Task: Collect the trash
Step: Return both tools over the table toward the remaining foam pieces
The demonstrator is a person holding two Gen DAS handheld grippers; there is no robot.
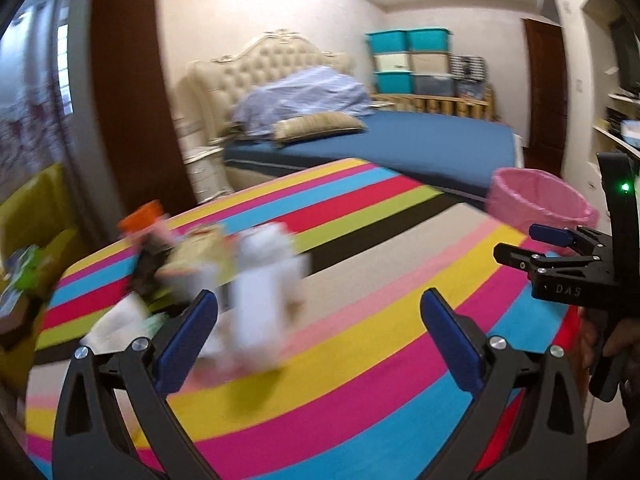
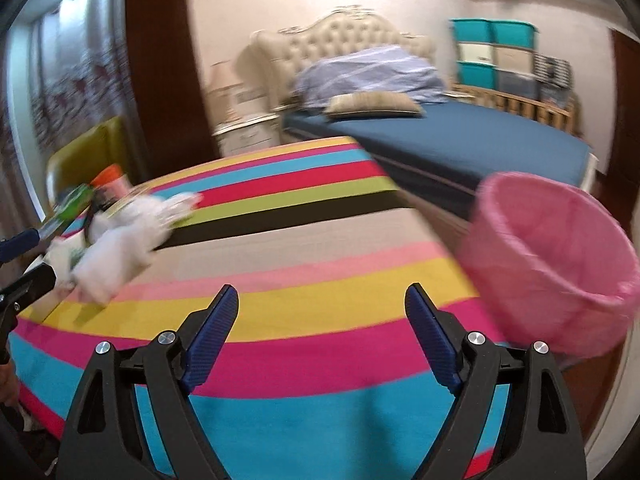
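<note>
1. The trash pile [image 1: 208,280] is lying on the striped tabletop [image 1: 360,340], at about ten o'clock from the left hand-held gripper [image 1: 319,340] in the left wrist view; motion blur is smearing it, so an exact count is not possible.
2. Within the pile, crumpled white paper [image 1: 264,292] is sitting nearest the left hand-held gripper, with an orange-topped item [image 1: 142,216] and dark and green wrappers behind it, toward eleven o'clock.
3. The left hand-held gripper is standing released, its two blue pads wide apart and nothing between them; the white paper is showing just beyond its left pad.
4. The right hand-held gripper [image 2: 322,336] is also standing released and empty, its jaws spread over the bare stripes of the tabletop.
5. In the right wrist view the same pile is lying at ten o'clock, well apart from that hand-held gripper, with bare cloth between them.
6. One pink-lined bin [image 2: 552,260] is standing at the tabletop's far right edge, at about two o'clock in the right wrist view, open at the top.
7. Beyond the tabletop, at twelve o'clock, one bed [image 1: 400,144] with a blue sheet is carrying one bundled blue quilt [image 1: 304,96] and one striped pillow [image 1: 320,124].
8. Six stacked storage boxes [image 1: 412,62], in teal and pale tones, are standing behind the bed at one o'clock.
9. One yellow-green chair [image 2: 88,156] is standing beside the tabletop at nine to ten o'clock.
</note>
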